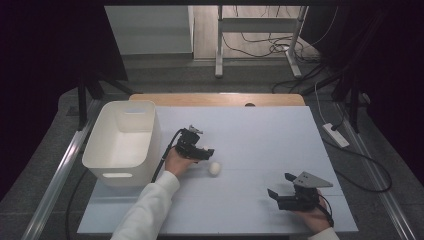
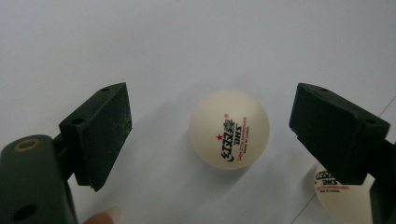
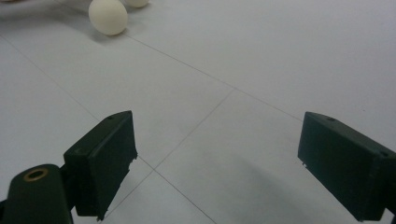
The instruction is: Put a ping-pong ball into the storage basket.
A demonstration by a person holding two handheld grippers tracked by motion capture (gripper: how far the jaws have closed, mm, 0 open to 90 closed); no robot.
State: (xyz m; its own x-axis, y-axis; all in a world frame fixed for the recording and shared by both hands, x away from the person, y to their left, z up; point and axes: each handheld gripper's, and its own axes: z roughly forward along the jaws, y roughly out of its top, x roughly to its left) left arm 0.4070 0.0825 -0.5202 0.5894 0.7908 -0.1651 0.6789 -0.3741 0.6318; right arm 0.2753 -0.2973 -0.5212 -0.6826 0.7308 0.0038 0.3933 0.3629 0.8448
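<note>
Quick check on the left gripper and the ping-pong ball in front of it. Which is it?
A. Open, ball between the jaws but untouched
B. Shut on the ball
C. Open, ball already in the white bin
A: the left gripper is open, and the ping-pong ball sits on the table with clear gaps to both jaws.

Two white ping-pong balls (image 2: 229,129) (image 2: 343,196) lie just right of one white bin (image 1: 122,142), with two claws (image 1: 206,152) (image 1: 280,188) farther right.
</note>
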